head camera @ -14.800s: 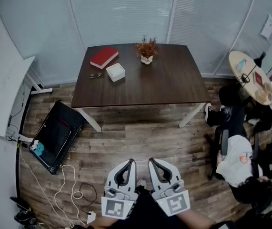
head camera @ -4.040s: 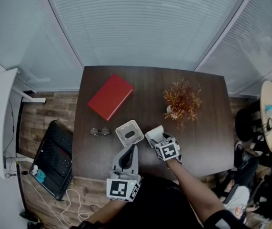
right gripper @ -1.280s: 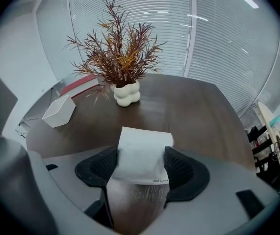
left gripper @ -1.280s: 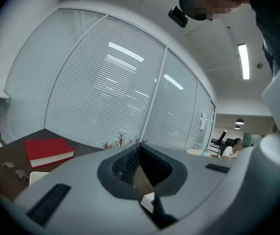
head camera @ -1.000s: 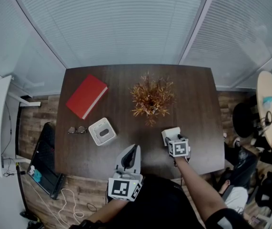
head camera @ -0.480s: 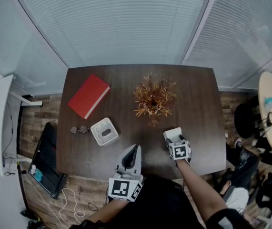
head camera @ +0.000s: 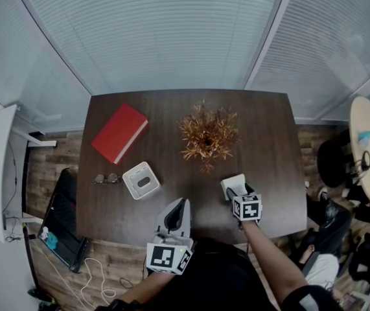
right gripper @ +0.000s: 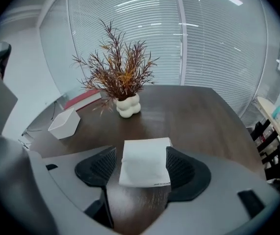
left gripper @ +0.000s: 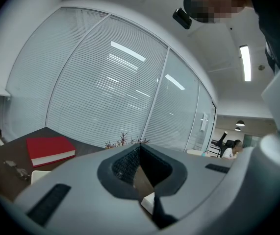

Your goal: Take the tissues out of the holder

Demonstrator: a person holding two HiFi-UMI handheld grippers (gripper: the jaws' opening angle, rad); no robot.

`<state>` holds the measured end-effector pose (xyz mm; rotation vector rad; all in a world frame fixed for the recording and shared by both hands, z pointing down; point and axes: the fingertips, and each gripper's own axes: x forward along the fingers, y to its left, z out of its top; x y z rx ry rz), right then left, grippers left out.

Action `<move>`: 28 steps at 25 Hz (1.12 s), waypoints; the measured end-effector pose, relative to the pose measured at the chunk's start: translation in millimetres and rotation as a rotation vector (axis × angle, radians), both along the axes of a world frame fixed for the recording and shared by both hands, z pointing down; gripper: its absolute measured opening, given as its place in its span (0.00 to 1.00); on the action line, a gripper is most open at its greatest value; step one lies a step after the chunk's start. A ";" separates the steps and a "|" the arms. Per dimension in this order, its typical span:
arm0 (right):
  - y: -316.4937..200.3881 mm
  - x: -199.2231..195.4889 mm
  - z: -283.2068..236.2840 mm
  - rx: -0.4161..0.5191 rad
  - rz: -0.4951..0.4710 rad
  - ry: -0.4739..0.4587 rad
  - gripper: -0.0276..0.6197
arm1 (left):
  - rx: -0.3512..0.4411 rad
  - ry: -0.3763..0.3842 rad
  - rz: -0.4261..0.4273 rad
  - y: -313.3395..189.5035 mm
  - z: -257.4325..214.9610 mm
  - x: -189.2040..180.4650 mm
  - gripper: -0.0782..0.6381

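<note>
**Head view:** The tissue pack point(head camera: 232, 184) now lies toward the lower right of the counter point(head camera: 269, 141). It is well apart from the white holder point(head camera: 130, 173), left of centre. Four seconds ago the two were just beside each other. The holder shows only a dark hollow, so the taking-out looks done, and what remains is probably letting go. The right gripper point(head camera: 236, 191) has barely shifted over the last second. The left gripper point(head camera: 179, 203) has stayed at the counter's bottom edge. A red book point(head camera: 119, 133), glasses point(head camera: 105, 179) and a dried plant point(head camera: 207, 135) share the dark wood top. Blinds point(head camera: 172, 37) close the room at the top of the frame, and plank floor point(head camera: 42, 154) shows at left.

**Left gripper view:** The fingers are clenched tip to tip, with nothing between them.

**Right gripper view:** The fingers grasp the pack by both sides. Its lower edge is close over the counter, but I cannot tell whether it rests there. The holder stands off at the left.
</note>
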<state>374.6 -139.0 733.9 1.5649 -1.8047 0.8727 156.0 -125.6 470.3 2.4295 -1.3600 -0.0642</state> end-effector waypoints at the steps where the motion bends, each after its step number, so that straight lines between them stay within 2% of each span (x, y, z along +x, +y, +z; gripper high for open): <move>1: -0.2 -0.4 -4.6 0.010 0.003 -0.004 0.53 | 0.001 0.001 0.001 0.4 0.1 0.4 0.11; 11: 6.6 -5.0 -36.1 0.095 0.003 -0.050 0.53 | 0.011 0.004 -0.010 4.4 -2.4 -1.6 0.11; 18: 0.5 -26.4 -78.5 0.188 0.007 -0.103 0.53 | -0.002 -0.003 -0.012 8.5 0.2 -11.1 0.11; 23: -1.2 -46.6 -107.4 0.293 -0.001 -0.059 0.53 | 0.002 -0.007 0.016 13.7 -0.7 -27.2 0.11; 28: 7.9 -68.0 -120.3 0.307 0.016 -0.069 0.53 | 0.001 -0.006 0.036 11.1 -7.2 -42.3 0.11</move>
